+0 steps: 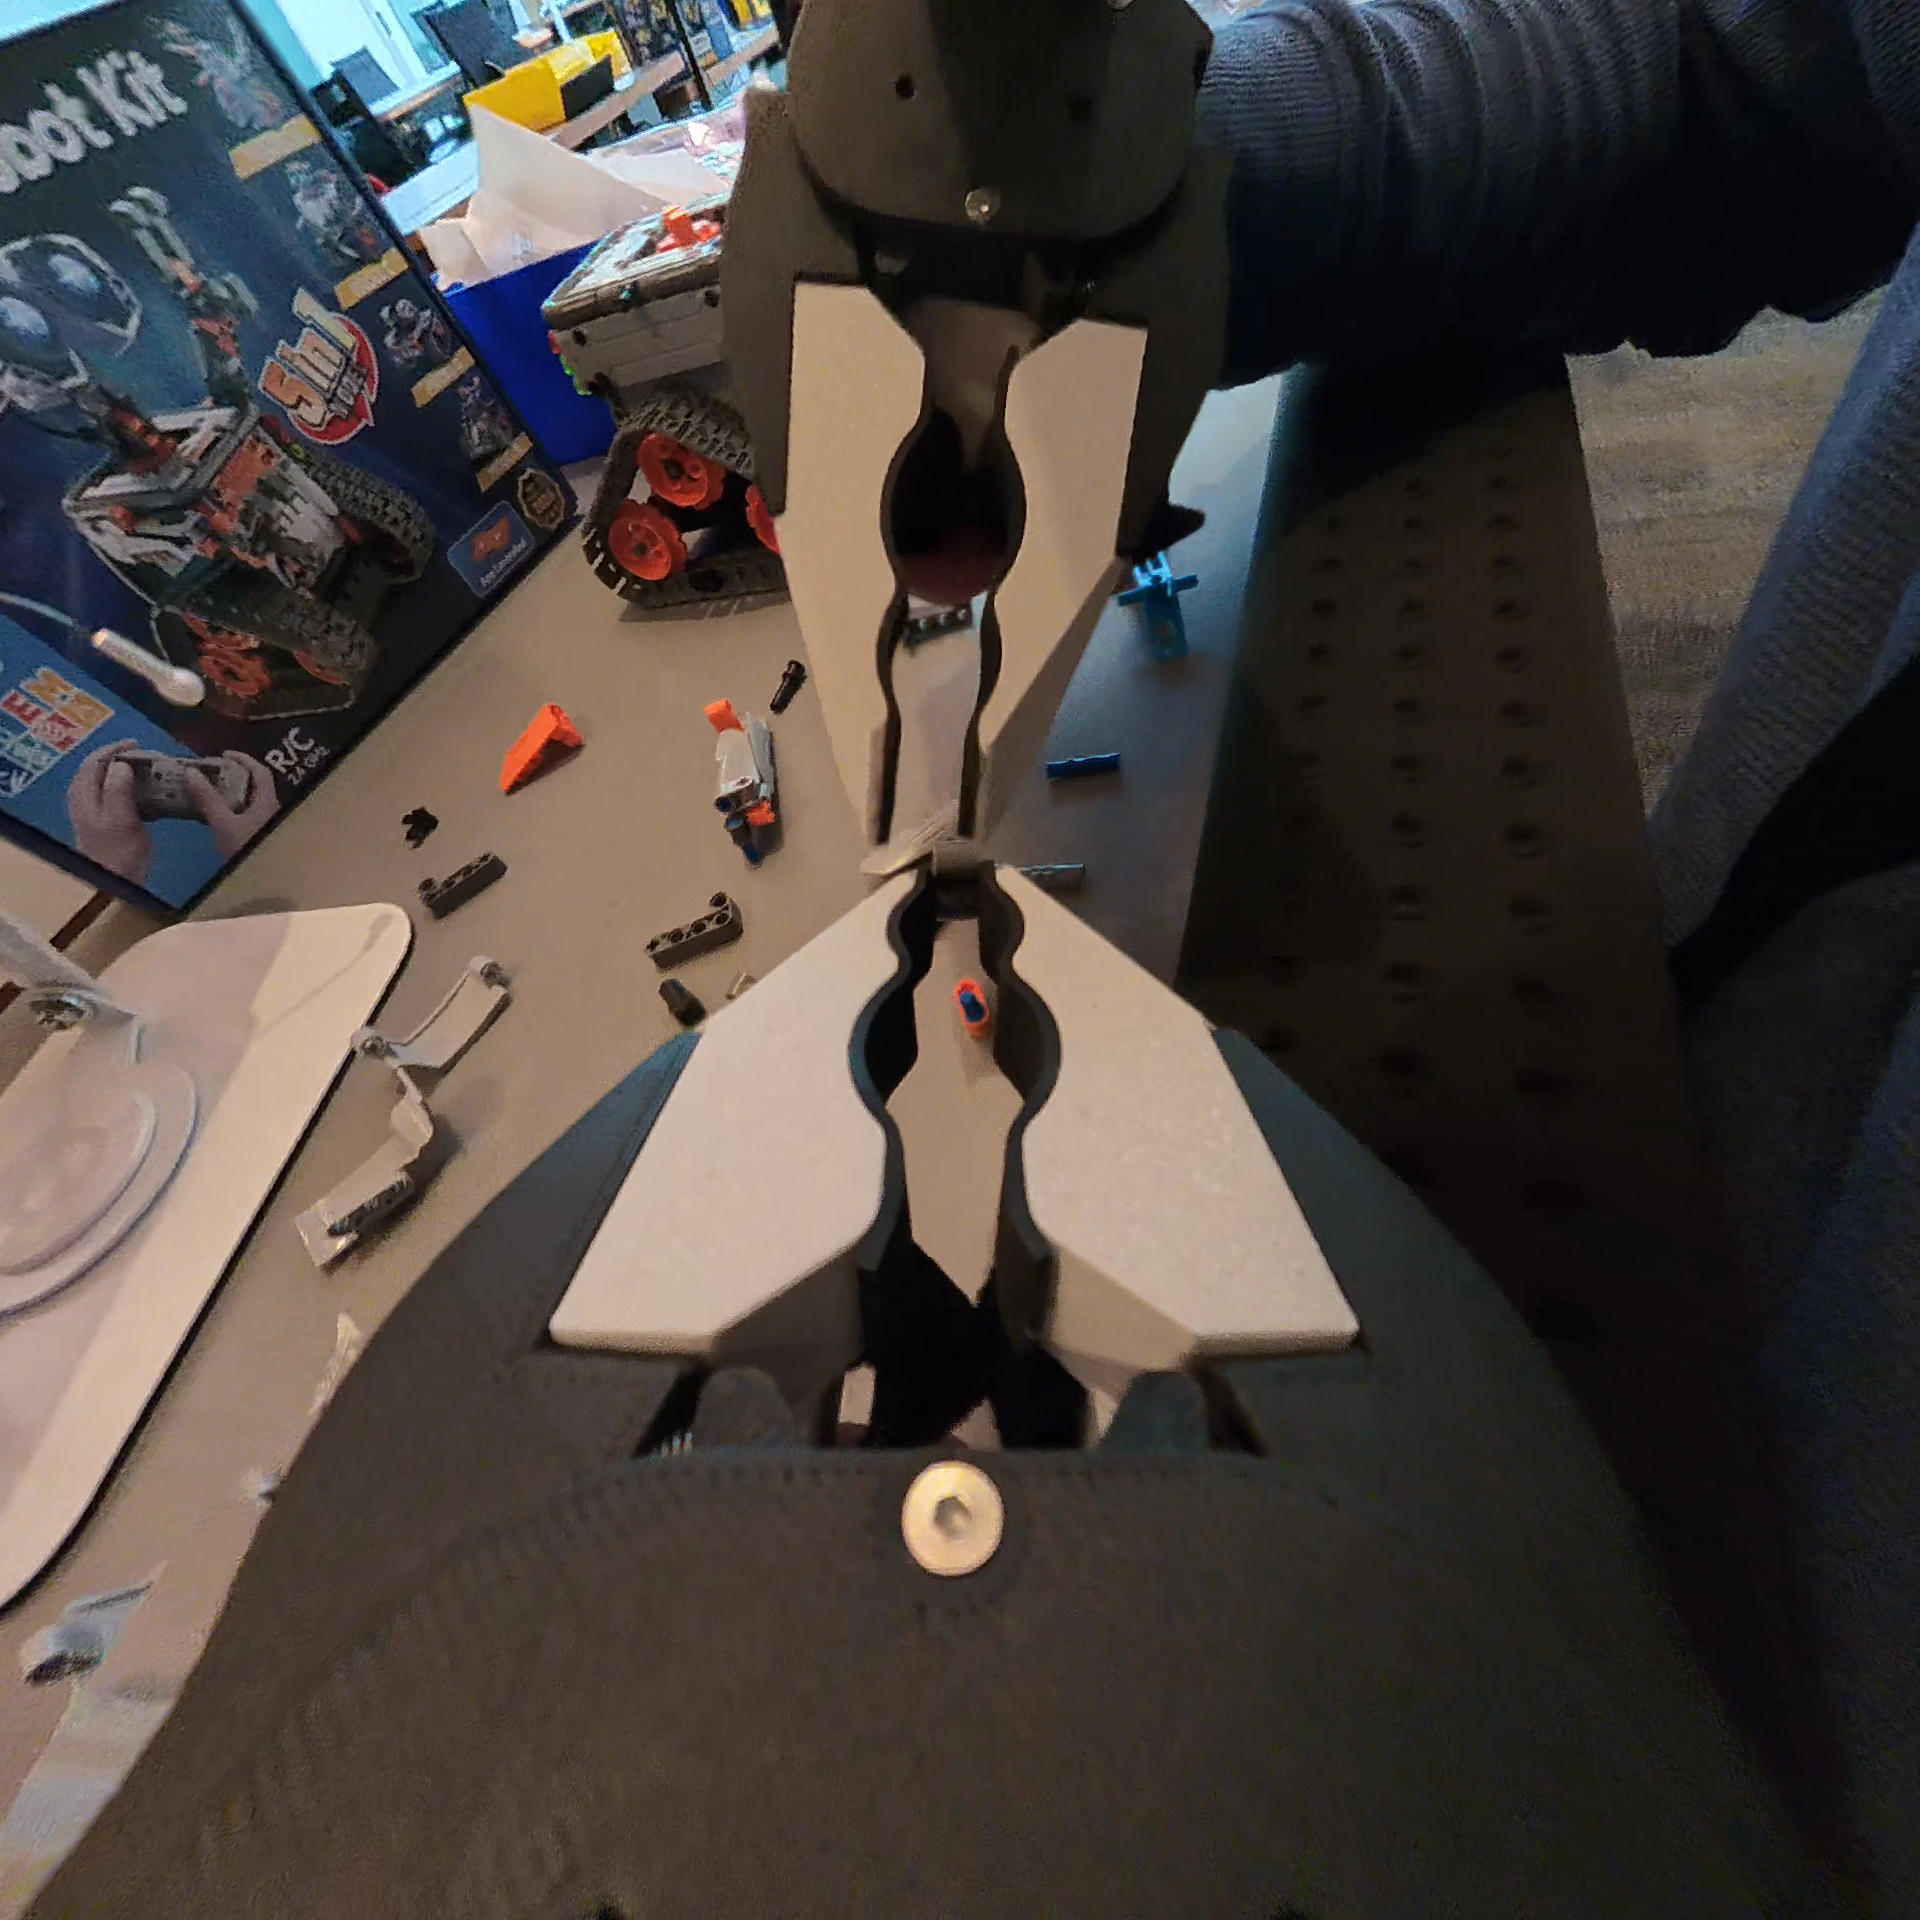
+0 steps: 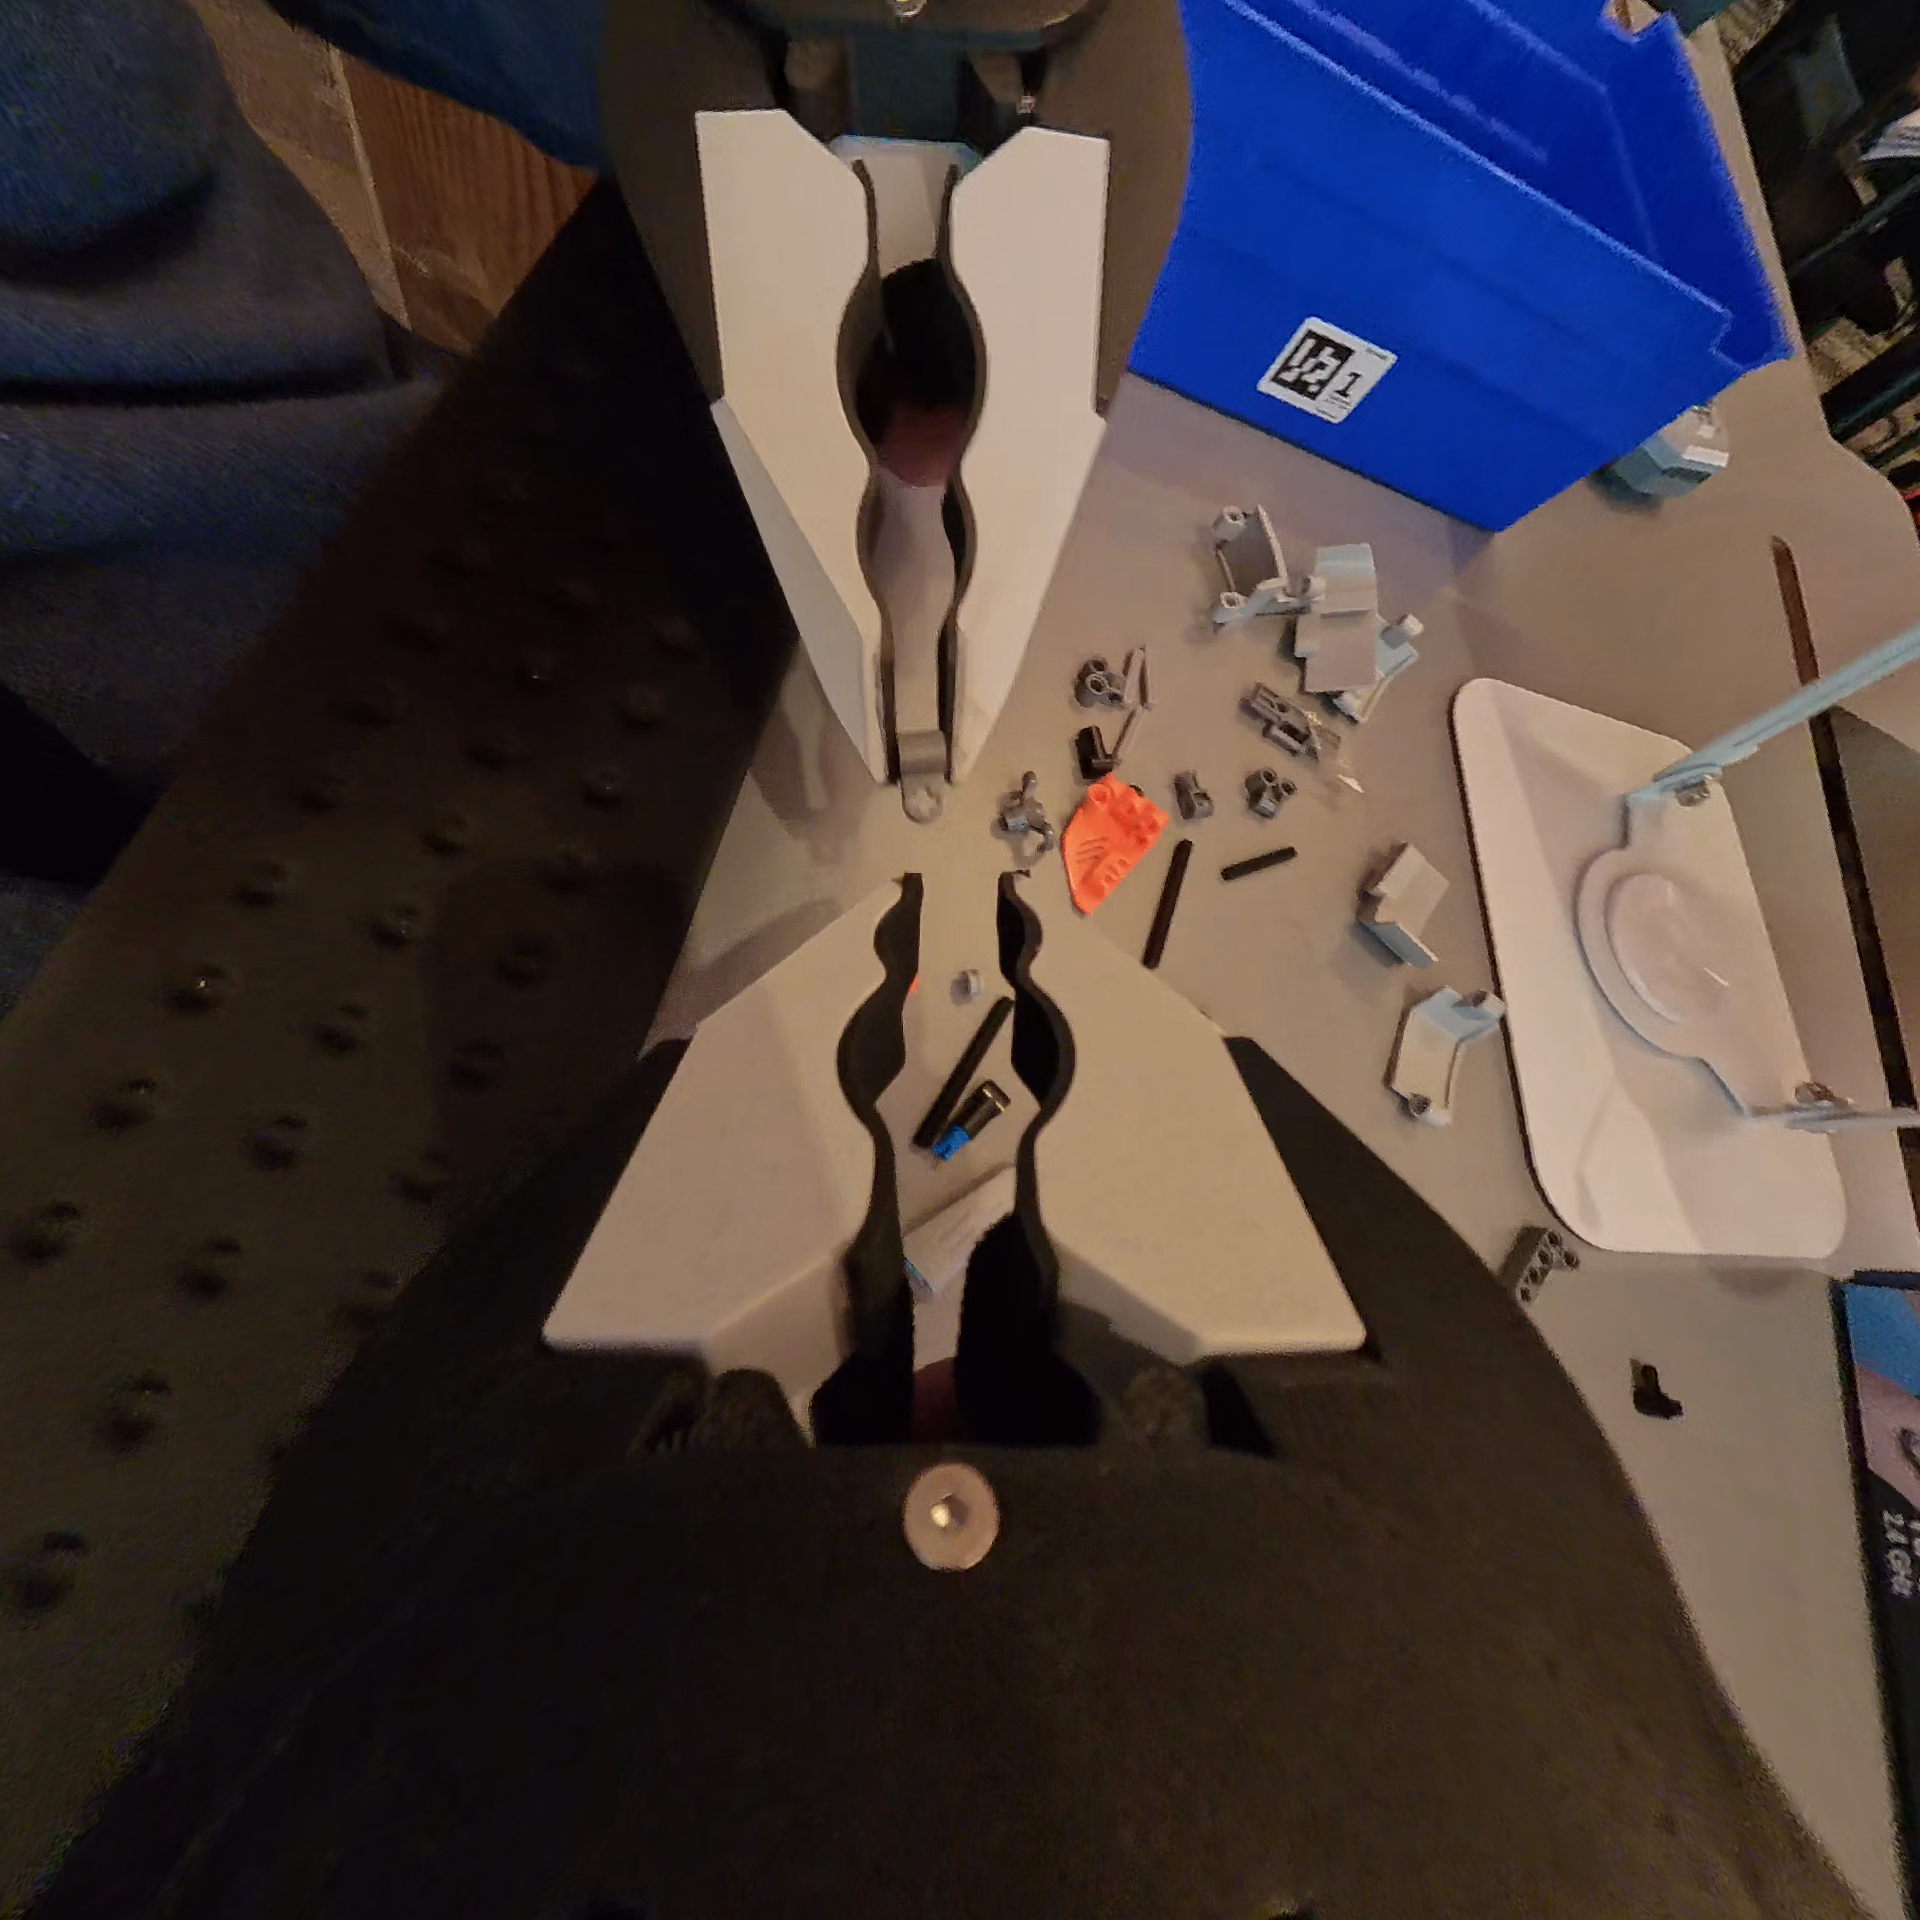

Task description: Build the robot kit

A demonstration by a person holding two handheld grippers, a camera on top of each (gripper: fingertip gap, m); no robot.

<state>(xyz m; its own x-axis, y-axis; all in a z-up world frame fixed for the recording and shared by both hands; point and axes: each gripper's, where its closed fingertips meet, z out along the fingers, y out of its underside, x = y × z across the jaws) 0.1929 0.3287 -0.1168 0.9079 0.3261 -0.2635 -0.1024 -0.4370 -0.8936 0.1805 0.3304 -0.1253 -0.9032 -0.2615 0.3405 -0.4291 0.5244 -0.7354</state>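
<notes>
The left gripper (image 1: 951, 883) pinches a small grey piece (image 2: 923, 767) at its tips, nose to nose with the right gripper (image 2: 961, 894), whose jaws stand slightly parted and seemingly empty. Loose bricks (image 2: 1117, 842) litter the table (image 2: 1195, 488) beneath, near a blue bin (image 2: 1455, 260).

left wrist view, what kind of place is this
Likely a hobby or lab workbench for toy robot building: a kit box, a tracked model beside it, and loose building pieces scattered over the table.
</notes>
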